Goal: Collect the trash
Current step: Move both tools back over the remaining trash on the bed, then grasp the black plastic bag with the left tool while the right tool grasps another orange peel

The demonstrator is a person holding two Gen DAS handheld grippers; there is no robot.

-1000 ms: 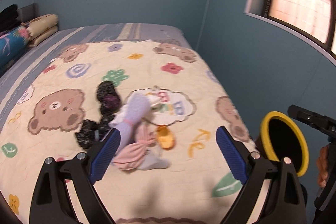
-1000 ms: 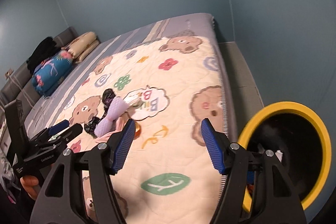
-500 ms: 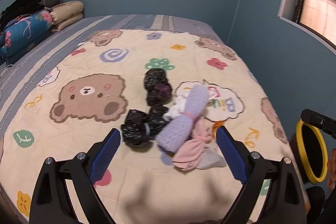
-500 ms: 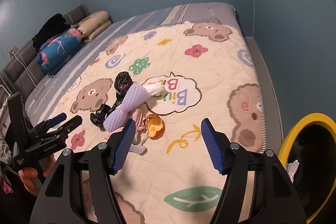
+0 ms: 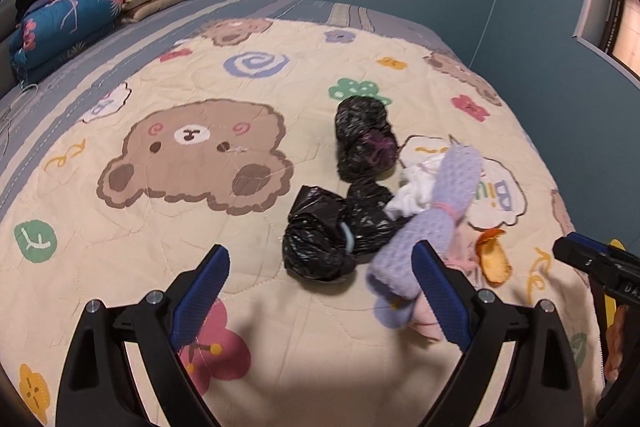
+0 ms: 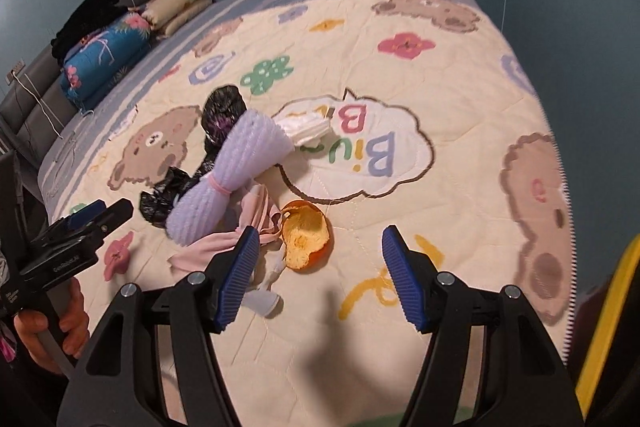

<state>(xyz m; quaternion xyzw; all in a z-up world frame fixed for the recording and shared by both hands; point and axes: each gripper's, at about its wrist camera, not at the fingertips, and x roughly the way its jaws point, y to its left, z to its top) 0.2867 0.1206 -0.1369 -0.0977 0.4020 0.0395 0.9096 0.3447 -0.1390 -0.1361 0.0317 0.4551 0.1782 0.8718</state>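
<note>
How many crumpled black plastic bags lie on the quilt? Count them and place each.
2. One black bag lies farther up, by the green flower print; the other black bag lies nearer, left of the purple roll. More may hide beneath.

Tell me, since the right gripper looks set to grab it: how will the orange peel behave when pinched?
The orange peel is a thin, hollow cup, so it probably weighs little and may fold or crack. Its curved shell could skid on the quilt if nudged.

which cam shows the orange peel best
The right wrist view: the orange peel lies whole and unobstructed on the quilt, just ahead of the open right claw. In the left wrist view it is far right, small and blurred.
</note>
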